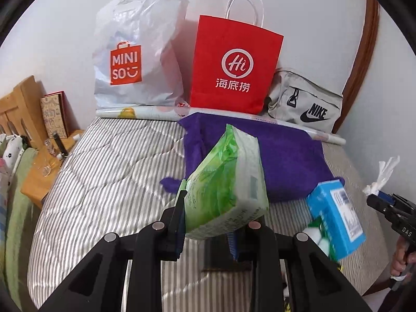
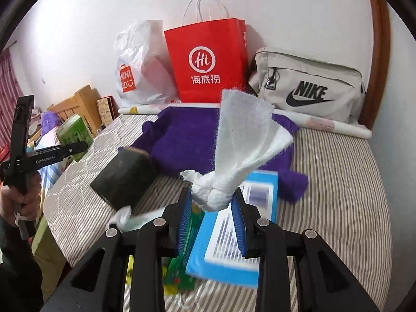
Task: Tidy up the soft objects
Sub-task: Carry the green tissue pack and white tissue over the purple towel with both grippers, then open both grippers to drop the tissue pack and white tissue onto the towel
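Observation:
My left gripper (image 1: 221, 202) is shut on a green tissue pack (image 1: 228, 184) and holds it above the striped bed; the pack also shows in the right wrist view (image 2: 75, 132). My right gripper (image 2: 212, 200) is shut on a knotted white cloth (image 2: 234, 156), held above a blue tissue pack (image 2: 234, 244). The blue pack (image 1: 335, 218) lies on the bed at right in the left wrist view. A purple towel (image 1: 273, 150) lies spread on the bed behind; it also shows in the right wrist view (image 2: 187, 135).
A white Miniso bag (image 1: 135, 59), a red paper bag (image 1: 234, 65) and a grey Nike bag (image 1: 304, 104) stand against the wall. A dark flat pouch (image 2: 124, 176) lies on the bed (image 1: 104, 169). A wooden nightstand (image 1: 46, 166) is at left.

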Motion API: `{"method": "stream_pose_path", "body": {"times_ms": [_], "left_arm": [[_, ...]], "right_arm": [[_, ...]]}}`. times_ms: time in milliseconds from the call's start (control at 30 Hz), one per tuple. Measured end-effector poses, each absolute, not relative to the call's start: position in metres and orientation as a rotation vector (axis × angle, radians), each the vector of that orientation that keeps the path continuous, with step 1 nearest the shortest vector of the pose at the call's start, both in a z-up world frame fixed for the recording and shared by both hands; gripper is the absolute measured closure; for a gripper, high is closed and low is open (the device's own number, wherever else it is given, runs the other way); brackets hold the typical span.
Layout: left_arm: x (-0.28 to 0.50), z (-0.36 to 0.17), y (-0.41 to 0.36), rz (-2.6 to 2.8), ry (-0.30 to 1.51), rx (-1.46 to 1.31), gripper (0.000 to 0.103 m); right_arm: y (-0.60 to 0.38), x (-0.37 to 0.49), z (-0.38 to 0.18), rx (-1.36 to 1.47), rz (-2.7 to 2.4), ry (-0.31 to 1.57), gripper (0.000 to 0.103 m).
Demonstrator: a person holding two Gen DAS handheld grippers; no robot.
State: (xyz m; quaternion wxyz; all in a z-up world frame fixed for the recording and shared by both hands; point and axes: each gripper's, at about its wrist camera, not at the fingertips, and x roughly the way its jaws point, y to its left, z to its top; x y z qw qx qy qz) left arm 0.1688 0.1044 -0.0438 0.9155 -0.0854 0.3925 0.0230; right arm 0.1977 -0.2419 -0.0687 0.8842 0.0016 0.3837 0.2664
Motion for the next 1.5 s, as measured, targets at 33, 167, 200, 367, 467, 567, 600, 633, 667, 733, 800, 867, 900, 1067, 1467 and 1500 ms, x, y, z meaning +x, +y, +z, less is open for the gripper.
{"method": "stream_pose_path", "body": {"times_ms": [33, 167, 200, 367, 467, 567, 600, 633, 667, 733, 800, 867, 900, 1067, 1467, 1500], "left_arm": [[0.173, -0.043, 0.103, 0.048, 0.808, -0.174, 0.078], [0.197, -0.044, 0.101, 0.042, 0.821, -0.156, 0.078], [0.205, -0.044, 0.101, 0.039, 0.826, -0.154, 0.078], [0.238, -0.051, 0.102, 0.029, 0.858, -0.163, 0.078], [0.258, -0.057, 0.100, 0.009, 0.879, -0.178, 0.078], [0.279, -0.061, 0.096, 0.001, 0.895, -0.167, 0.078], [0.288, -0.063, 0.095, -0.004, 0.902, -0.164, 0.078], [0.294, -0.065, 0.094, -0.008, 0.907, -0.164, 0.078], [0.303, -0.067, 0.093, -0.017, 0.915, -0.165, 0.078], [0.317, -0.072, 0.091, -0.028, 0.930, -0.171, 0.078], [0.332, -0.079, 0.089, -0.044, 0.944, -0.172, 0.078], [0.343, -0.082, 0.086, -0.050, 0.955, -0.167, 0.078], [0.351, -0.084, 0.085, -0.051, 0.959, -0.166, 0.078], [0.375, -0.093, 0.084, -0.045, 0.992, -0.146, 0.078], [0.405, -0.120, 0.085, -0.012, 1.112, -0.121, 0.077], [0.406, -0.122, 0.084, -0.010, 1.117, -0.117, 0.077]], "right_arm": [[-0.241, 0.204, -0.068, 0.006, 0.555, 0.799, 0.072], [-0.241, 0.232, -0.069, 0.008, 0.549, 0.808, 0.072], [-0.240, 0.240, -0.070, 0.010, 0.552, 0.811, 0.072], [-0.233, 0.279, -0.082, -0.003, 0.560, 0.846, 0.072], [-0.231, 0.298, -0.092, -0.012, 0.556, 0.869, 0.072], [-0.230, 0.318, -0.102, -0.013, 0.552, 0.901, 0.072], [-0.229, 0.324, -0.106, -0.017, 0.555, 0.913, 0.072], [-0.229, 0.331, -0.109, -0.020, 0.554, 0.924, 0.072], [-0.229, 0.334, -0.112, -0.024, 0.554, 0.931, 0.072], [-0.228, 0.342, -0.118, -0.040, 0.553, 0.950, 0.072], [-0.226, 0.347, -0.122, -0.048, 0.554, 0.957, 0.072], [-0.224, 0.352, -0.127, -0.054, 0.557, 0.970, 0.072], [-0.223, 0.356, -0.130, -0.060, 0.560, 0.983, 0.072], [-0.218, 0.368, -0.139, -0.074, 0.562, 1.011, 0.072], [-0.205, 0.387, -0.159, -0.125, 0.571, 1.084, 0.071], [-0.205, 0.388, -0.159, -0.126, 0.571, 1.087, 0.071]]}}
